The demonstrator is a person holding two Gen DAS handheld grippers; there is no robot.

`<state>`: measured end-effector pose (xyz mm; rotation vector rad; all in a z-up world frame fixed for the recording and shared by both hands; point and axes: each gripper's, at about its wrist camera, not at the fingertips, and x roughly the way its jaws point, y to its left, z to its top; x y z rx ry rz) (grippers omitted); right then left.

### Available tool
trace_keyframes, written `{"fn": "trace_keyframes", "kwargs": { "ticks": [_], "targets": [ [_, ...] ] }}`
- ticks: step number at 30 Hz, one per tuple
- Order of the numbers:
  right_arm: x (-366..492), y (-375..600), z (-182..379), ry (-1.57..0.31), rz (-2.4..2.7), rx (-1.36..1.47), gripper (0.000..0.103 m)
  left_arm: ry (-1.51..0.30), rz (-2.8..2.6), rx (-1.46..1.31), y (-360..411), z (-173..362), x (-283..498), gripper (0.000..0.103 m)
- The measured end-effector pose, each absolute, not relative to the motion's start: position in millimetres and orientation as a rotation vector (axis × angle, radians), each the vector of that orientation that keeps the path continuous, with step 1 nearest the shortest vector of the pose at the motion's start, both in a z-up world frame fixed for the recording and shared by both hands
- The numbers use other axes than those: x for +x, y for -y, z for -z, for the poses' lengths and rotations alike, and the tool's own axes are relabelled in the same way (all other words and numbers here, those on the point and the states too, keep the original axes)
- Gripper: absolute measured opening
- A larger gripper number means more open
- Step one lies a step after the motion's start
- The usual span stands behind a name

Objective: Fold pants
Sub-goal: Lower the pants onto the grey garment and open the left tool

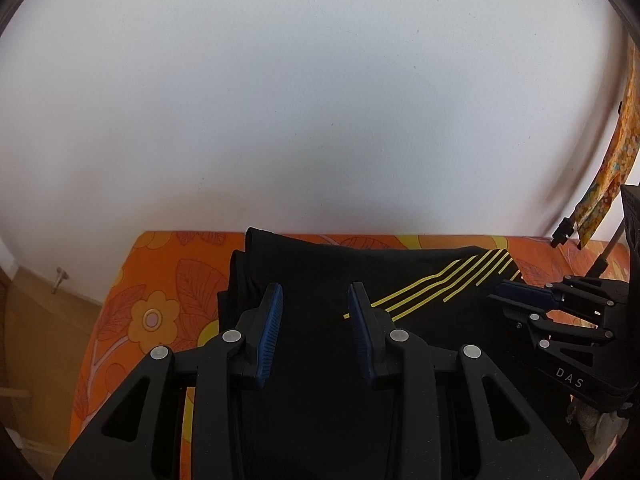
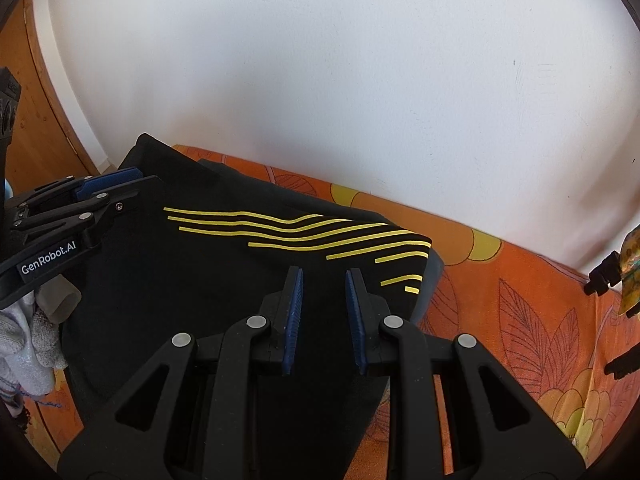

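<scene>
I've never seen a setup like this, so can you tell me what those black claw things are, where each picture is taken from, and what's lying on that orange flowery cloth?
The black claws are two handheld grippers; a person holds one in each hand. Each carries a wide-angle camera looking forward along its two fingers, so each picture shows its own gripper at the bottom.

One picture comes from the left gripper, the other from the right gripper. Each also catches the other gripper at its edge.

On the orange flowered cover, against a white wall, lie black pants with thin yellow stripes, apparently already folded in layers.

Both grippers are open with blue pads apart, hovering over the pants. Neither holds anything.
</scene>
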<state>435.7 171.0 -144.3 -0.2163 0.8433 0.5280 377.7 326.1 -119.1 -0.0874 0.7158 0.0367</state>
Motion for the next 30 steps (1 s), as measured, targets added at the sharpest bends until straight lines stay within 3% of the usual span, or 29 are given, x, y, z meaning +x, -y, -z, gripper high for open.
{"fn": "trace_keyframes", "kwargs": {
  "ticks": [9,12,18,21,30],
  "targets": [
    [425,-175,136,-0.823,-0.512,-0.248,0.023,-0.747,-0.074,-0.063,-319,120,374,0.033],
    [409,-174,122,-0.792,-0.524,-0.27,0.023,-0.728,-0.088,-0.05,-317,113,361,0.043],
    [374,-166,109,-0.781,-0.583,-0.247,0.023,-0.71,-0.076,-0.053,-306,100,334,0.044],
    [355,-163,114,-0.792,-0.614,-0.256,0.023,-0.714,-0.073,-0.042,-300,101,324,0.052],
    [303,-143,134,-0.844,-0.647,-0.325,0.023,-0.79,-0.072,-0.09,-290,128,287,0.056]
  ]
}}
